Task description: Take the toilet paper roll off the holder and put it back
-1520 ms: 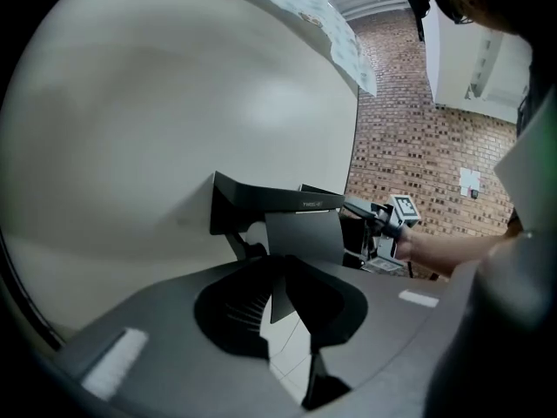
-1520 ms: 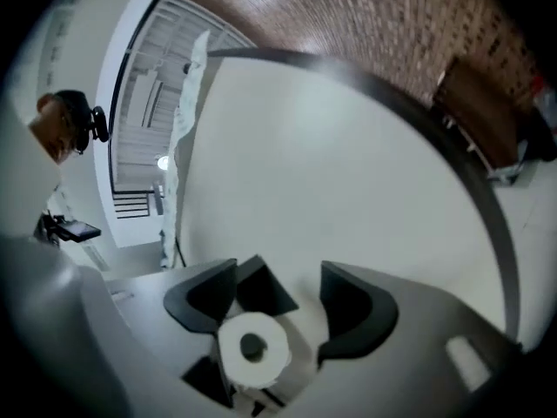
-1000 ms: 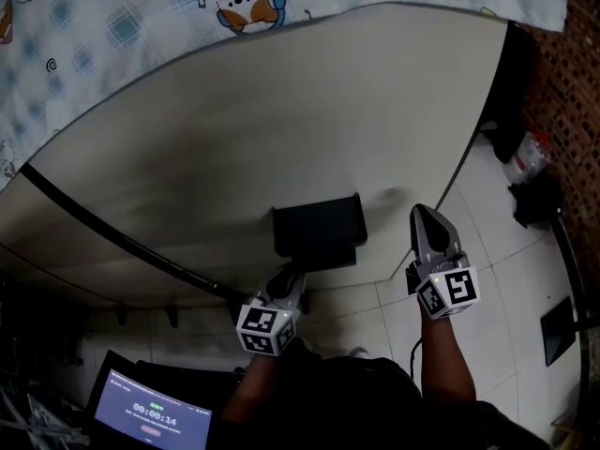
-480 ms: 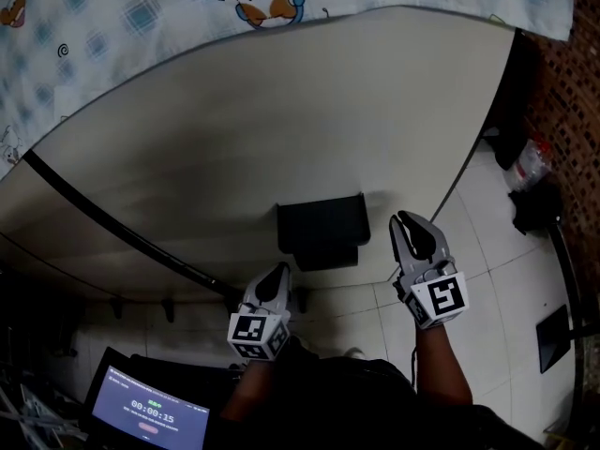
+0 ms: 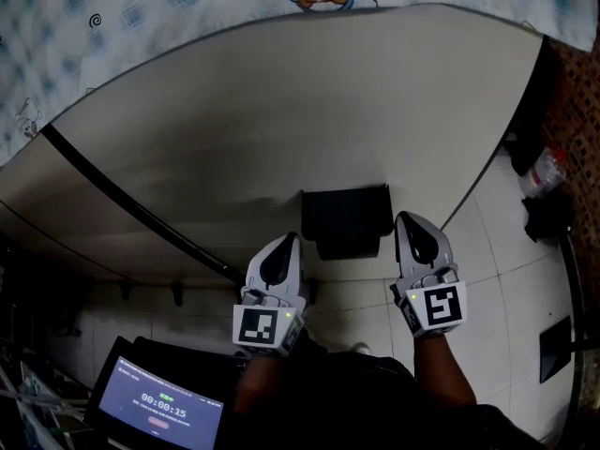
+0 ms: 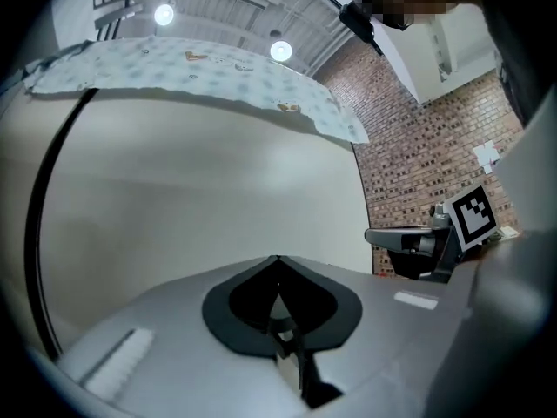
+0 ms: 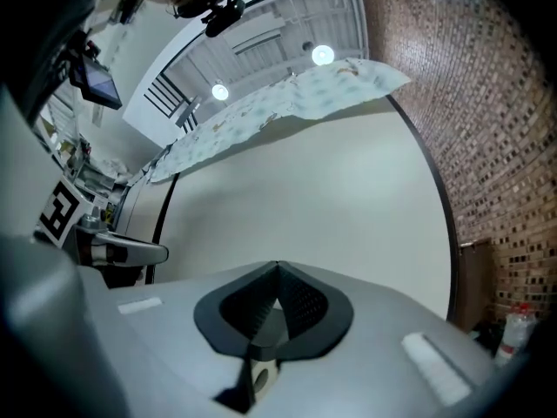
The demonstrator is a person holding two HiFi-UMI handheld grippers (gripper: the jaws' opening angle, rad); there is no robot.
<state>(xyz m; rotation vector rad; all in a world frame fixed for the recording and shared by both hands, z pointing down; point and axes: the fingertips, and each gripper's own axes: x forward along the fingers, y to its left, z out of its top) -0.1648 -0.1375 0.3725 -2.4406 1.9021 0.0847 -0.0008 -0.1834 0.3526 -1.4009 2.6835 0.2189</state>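
Seemingly seated on its holder (image 5: 347,216), the roll (image 7: 258,375) peeks just beneath the closed, empty fingers of the right gripper (image 5: 412,225), the left gripper (image 5: 286,247) likewise closed on nothing, which fits either a roll awaiting removal or one already returned.

Wall (image 5: 281,129) ahead, black holder (image 5: 346,218) jutting, room either side
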